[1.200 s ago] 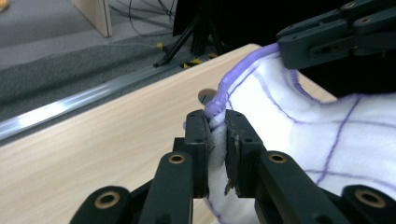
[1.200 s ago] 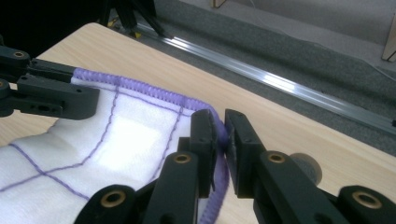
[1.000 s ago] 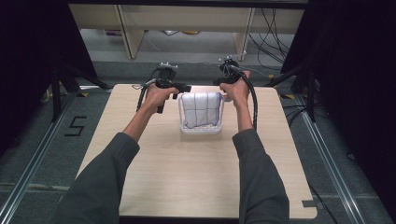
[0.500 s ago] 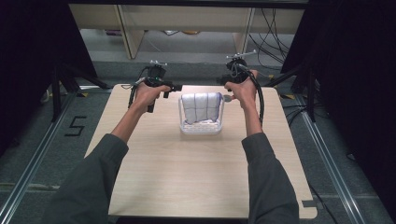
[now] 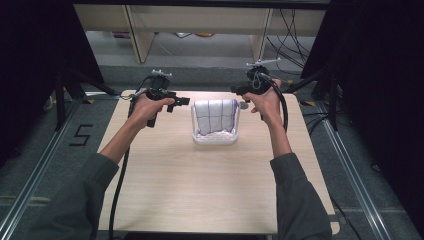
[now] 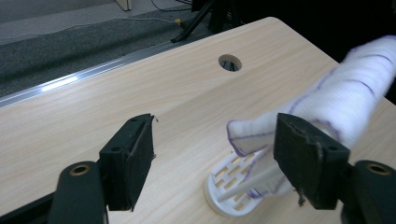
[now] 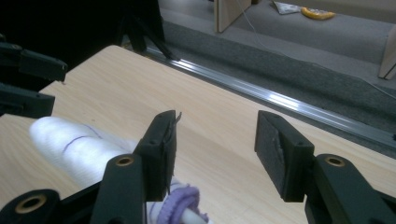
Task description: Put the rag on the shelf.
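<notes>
High view: a white cloth with purple stitching (image 5: 216, 116) is draped over a white slatted rack (image 5: 216, 137) that stands on the far-middle part of the wooden table (image 5: 200, 190). The cloth arches over the rack's top, so its own weight holds it there. Your left gripper (image 5: 182, 101) hangs just left of the rack, your right gripper (image 5: 236, 89) just right of it at the far corner. Neither touches the cloth. My reading: the hanging step is done and both hands are clearing off.

Left gripper view: jaws stand wide, have just been opening, nothing between them. The cloth (image 6: 345, 100) runs behind the right-hand jaw and the rack's slotted base (image 6: 229, 179) sits below it.

Right gripper view: jaws moderately wide, have just been opening, bare table between them. The cloth (image 7: 74, 142) lies left of the gap, and its purple-edged corner (image 7: 180, 200) is low beside the left-hand jaw.
</notes>
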Demonstrator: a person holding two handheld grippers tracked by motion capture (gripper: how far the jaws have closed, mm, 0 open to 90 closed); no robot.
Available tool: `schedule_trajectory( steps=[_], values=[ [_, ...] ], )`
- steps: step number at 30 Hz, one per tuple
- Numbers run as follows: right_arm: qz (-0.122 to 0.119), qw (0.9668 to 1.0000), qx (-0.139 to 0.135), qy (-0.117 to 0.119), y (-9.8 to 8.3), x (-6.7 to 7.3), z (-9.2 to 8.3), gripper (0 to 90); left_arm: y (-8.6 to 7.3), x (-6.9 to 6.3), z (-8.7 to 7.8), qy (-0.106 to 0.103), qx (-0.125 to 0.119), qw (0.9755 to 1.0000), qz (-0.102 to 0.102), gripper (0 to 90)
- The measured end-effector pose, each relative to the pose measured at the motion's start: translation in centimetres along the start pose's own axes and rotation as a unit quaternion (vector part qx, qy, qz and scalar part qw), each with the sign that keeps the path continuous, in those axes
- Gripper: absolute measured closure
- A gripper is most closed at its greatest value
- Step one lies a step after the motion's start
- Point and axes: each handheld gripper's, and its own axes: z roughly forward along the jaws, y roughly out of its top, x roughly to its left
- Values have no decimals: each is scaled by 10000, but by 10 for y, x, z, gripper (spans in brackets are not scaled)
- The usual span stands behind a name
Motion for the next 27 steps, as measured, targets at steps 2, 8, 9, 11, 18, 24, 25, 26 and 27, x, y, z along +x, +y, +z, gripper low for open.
schedule_trajectory(
  steps=[2,8,9,11,18,24,25,26,27],
  values=[
    [-4,10000,45,63,-1,1,-4,484,-3,-2,-4,-25,-21,10000,56,275],
    [-53,9999,-81,54,-9,6,-15,469,-12,-7,-17,-178,-163,9997,36,272],
    [-74,9999,-101,51,-10,7,-16,469,-15,-8,-20,-213,-178,9996,-2,272],
    [-79,9998,-130,133,-13,8,-19,469,-18,-10,-22,-252,-224,9994,-18,269],
    [-155,9995,-167,227,-23,16,-28,461,-34,-26,-32,-490,-252,9985,70,264],
    [-174,9992,-198,316,-30,22,-36,453,-45,-35,-36,-596,-256,9977,171,262],
    [-221,9989,-227,344,-31,22,-37,452,-47,-36,-36,-603,-254,9977,155,261],
    [-226,9988,-238,351,-33,24,-38,450,-50,-37,-37,-639,-265,9975,113,258],
    [-246,9988,-240,346,-35,25,-39,447,-52,-38,-38,-681,-281,9972,112,258]
  ],
)
